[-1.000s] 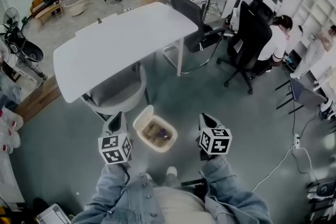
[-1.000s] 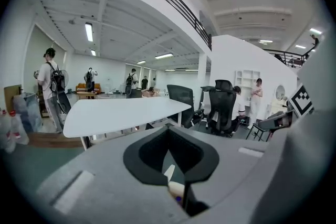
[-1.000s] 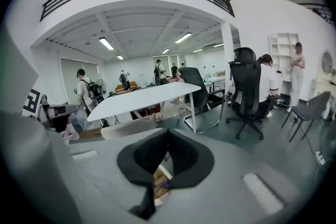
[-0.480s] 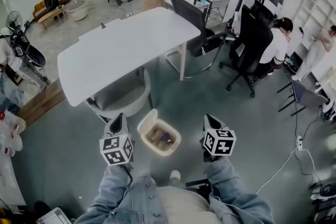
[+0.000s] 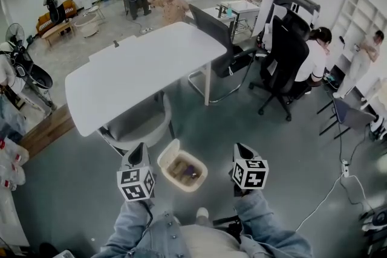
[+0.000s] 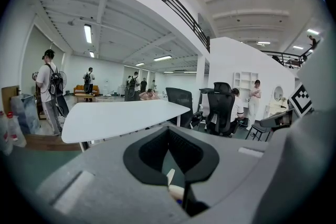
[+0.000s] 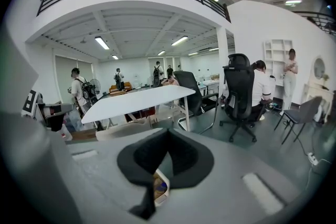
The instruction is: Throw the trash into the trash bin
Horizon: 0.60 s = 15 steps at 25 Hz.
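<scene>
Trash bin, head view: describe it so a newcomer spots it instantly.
Start at the large white table; a grey chair is tucked under its near edge. On the floor in front of that chair sits the trash bin: small, cream, lid flipped open, brown scraps inside.

Blue denim jacket sleeves (image 5: 130, 223), pale shirt (image 5: 199, 245) beneath, apparently. Left gripper (image 5: 138, 151), right gripper (image 5: 240, 151): grey shells, black jaw pads (image 6: 143, 156), cubes (image 5: 135, 184) with black-white square markers.
</scene>
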Tool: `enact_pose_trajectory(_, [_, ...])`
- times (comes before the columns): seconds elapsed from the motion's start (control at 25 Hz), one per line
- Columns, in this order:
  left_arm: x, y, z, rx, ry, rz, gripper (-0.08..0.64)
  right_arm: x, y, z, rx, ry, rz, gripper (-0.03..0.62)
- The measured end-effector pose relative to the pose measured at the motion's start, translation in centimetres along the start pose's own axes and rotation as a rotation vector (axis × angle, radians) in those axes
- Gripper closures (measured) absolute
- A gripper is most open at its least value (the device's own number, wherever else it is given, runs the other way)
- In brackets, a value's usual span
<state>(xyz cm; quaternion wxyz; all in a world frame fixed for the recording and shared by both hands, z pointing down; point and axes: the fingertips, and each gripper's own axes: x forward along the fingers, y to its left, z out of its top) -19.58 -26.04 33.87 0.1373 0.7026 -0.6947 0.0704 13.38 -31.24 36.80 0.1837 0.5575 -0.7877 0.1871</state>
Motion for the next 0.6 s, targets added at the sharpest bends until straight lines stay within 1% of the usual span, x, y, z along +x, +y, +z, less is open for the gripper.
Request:
enact_pose_trajectory(0.36, [-0.48,-0.36,0.15,0.009,0.005,-0.014,0.551,-0.75,0.45,0.08,0.005,-0.006,0.008,0.589])
enact_pose_trajectory(0.6, [0.13,-0.76,-0.23,0.005,0.008,-0.019,0.552,-0.41,-0.08,0.03,0.002,-0.006,0.008,0.589])
